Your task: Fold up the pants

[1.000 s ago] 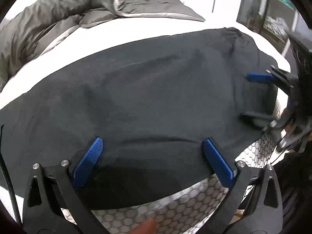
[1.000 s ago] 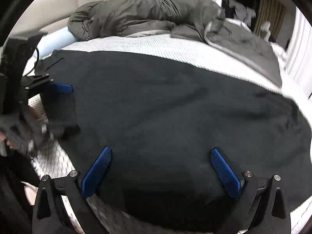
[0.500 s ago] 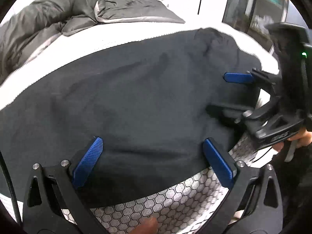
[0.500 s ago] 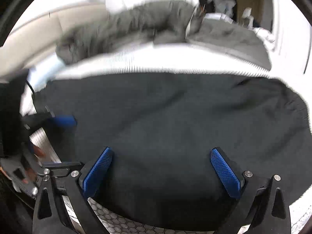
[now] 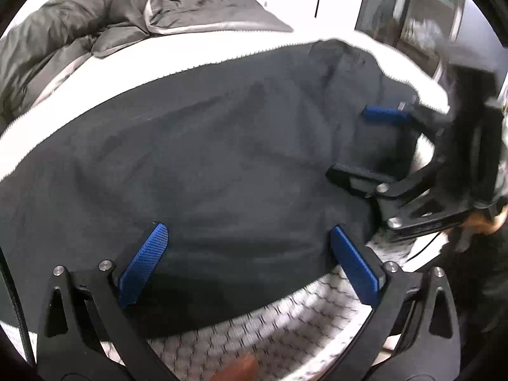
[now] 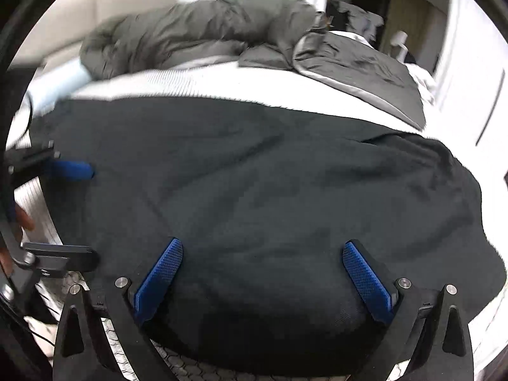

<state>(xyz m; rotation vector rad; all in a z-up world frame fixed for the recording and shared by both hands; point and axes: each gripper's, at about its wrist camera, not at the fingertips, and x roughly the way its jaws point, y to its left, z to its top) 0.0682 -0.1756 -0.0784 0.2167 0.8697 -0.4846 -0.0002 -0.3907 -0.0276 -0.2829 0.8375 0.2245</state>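
Dark pants lie spread flat across the white bed, also filling the right wrist view. My left gripper is open over the near edge of the pants, jaws wide and empty. My right gripper is open over the near edge too, empty. The right gripper shows at the right in the left wrist view, open over the pants' right end. The left gripper shows at the left in the right wrist view, open at the left end.
A grey duvet is bunched at the far side of the bed, also in the right wrist view. A white honeycomb-pattern sheet covers the near bed edge. A pale blue pillow lies far left.
Both grippers have shifted along the near edge of the pants and stayed open. The right gripper has moved further in over the pants' right end. The pants lie as before.
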